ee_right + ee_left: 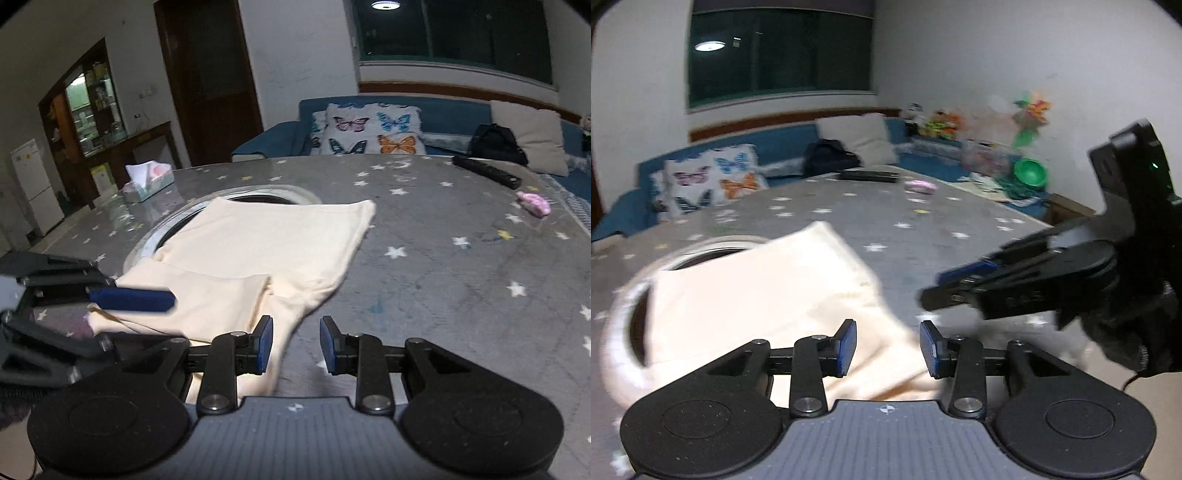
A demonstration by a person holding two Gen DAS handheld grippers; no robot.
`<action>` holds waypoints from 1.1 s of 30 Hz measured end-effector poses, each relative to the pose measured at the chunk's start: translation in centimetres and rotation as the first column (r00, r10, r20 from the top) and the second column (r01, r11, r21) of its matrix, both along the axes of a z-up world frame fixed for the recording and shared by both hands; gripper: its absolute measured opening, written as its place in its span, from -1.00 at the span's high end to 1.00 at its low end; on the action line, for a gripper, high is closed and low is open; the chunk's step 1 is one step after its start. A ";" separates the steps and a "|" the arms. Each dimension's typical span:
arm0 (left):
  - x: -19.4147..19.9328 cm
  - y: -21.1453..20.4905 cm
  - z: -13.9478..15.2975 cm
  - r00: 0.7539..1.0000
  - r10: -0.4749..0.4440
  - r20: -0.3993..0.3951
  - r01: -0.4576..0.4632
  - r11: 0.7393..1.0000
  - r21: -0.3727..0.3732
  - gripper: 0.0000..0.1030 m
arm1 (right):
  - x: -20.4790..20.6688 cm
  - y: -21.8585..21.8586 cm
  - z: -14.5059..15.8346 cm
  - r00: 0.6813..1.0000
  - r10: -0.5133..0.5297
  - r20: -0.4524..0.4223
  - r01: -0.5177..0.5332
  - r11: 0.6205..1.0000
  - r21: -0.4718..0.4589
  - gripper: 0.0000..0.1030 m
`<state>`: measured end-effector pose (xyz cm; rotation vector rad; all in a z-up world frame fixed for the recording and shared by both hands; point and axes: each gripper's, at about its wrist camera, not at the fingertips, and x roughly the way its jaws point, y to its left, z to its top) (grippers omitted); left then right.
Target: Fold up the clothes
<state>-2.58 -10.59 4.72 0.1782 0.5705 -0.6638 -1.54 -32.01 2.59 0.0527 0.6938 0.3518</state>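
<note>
The cream garment [258, 254] lies partly folded on the grey star-patterned counter [443, 258], with one panel doubled over along its near edge. Its far edge overlaps the round rimmed opening [266, 195] set into the counter, so part of the cloth rests on the rim, not on the flat surface.

We hold the right gripper [296, 347] just above the near right corner of the garment, its fingers spread apart and holding nothing. In the right wrist view the left gripper [133, 300] hovers over the near left part of the cloth. The left wrist view shows its fingers likewise apart and empty.

We judge the following risks:

- Thin cloth on a smooth counter. If the fingers close too high, they catch one layer only, and the doubled panel slides apart when lifted.
- The rimmed opening. If we drag the garment away from us, the far edge may sag into the opening or snag on the rim and skew the fold.
- Two grippers close together. Both work the same near edge; a hasty move may bring them into contact.
- Motion blur in the left view suggests fast movement, which makes an accurate pinch harder.

The tissue box [147, 182] and the pink object [533, 203] stand well apart from the work.
</note>
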 end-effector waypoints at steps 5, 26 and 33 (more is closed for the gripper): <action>1.3 5.1 -0.3 0.984 0.177 0.024 -0.178 0.983 0.033 0.21 | 1.7 2.6 -1.2 0.997 0.057 -0.045 -0.056 0.998 0.024 0.47; 0.8 14.0 -4.5 0.957 0.289 0.013 -0.288 0.946 0.147 0.10 | -0.8 5.5 1.1 0.999 0.042 -0.028 -0.044 0.997 -0.059 0.92; 0.3 14.8 -4.0 0.960 0.280 0.028 -0.280 0.948 0.152 0.10 | -0.3 4.8 -0.6 0.997 0.010 -0.076 -0.017 0.996 -0.085 0.82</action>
